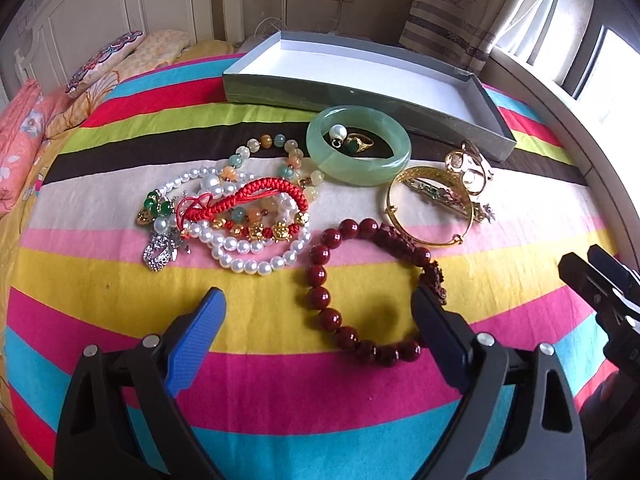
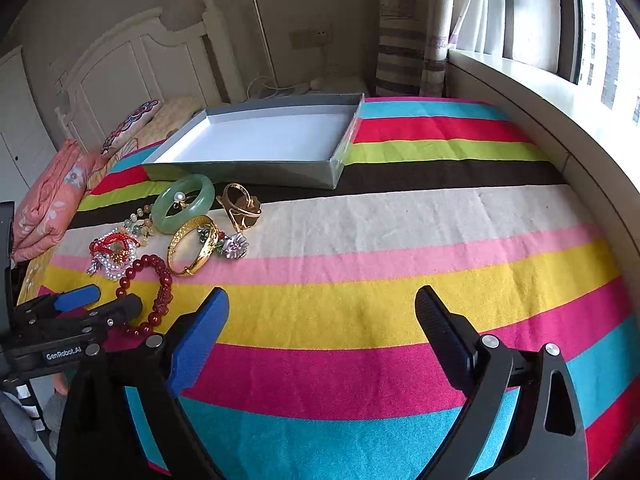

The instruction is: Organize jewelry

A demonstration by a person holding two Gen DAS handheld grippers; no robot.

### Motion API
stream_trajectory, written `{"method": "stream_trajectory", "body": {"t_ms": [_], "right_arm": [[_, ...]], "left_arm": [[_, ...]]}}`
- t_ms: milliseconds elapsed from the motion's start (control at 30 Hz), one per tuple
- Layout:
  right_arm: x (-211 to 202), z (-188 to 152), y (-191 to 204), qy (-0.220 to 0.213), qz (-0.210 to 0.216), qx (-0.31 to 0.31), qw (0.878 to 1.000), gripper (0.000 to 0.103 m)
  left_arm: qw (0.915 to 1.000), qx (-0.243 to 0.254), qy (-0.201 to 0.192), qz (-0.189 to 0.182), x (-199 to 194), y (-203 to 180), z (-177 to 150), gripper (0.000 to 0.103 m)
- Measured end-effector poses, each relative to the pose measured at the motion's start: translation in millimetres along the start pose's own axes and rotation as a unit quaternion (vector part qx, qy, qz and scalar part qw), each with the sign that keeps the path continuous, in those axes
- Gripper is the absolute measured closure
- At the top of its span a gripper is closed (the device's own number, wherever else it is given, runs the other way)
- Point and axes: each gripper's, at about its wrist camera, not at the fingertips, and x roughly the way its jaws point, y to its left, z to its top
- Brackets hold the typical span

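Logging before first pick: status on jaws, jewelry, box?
Left gripper and right gripper open, nothing held. Jewelry loose on the striped bedspread; dark red bead bracelet nearest the left jaws. Box empty, path clear.

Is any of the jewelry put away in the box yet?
Not yet. The box is still empty. Nothing is in hand: the left hand-held gripper and right hand-held gripper are both open. Everything is left on the blanket: the jade bangle, gold bangle, red bead bracelet and the pearl pile.

A striped bedspread [image 1: 280, 380] carries a grey box [image 1: 360, 92], scattered jewelry [image 1: 248, 216] and pillows [image 1: 104, 60].
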Motion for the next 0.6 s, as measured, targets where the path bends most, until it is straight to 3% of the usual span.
{"method": "stream_trajectory", "body": {"t_ms": [167,300,367,400,433,467,600], "right_arm": [[2,-1,3,0.0,0.001,-0.008,1.0,0.014],[3,-2,5,-0.001,-0.002,-0.011,1.0,0.014],[3,-2,6,-0.001,-0.003,-0.012,1.0,0.015],[3,-2,6,0.0,-0.004,-0.013,1.0,0.016],[4,-2,7,-0.001,-0.006,-0.015,1.0,0.018],[3,-2,8,-0.001,-0.007,-0.017,1.0,0.02],[3,-3,16,-0.003,0.011,-0.035,0.999,0.032]], "left_arm": [[0.9995,0.01,-0.007,0.029,4,-7,1,0.015],[0.9994,0.019,-0.015,0.026,1,-9,0,0.029],[0.9992,0.025,-0.019,0.023,-2,-10,-2,0.039],[0.9991,0.029,-0.023,0.022,-4,-11,-4,0.052],[0.9989,0.032,-0.026,0.023,-6,-12,-5,0.073],[0.9987,0.036,-0.027,0.024,-8,-13,-6,0.087],[0.999,0.031,-0.03,0.012,-14,-6,-15,0.092]]}}
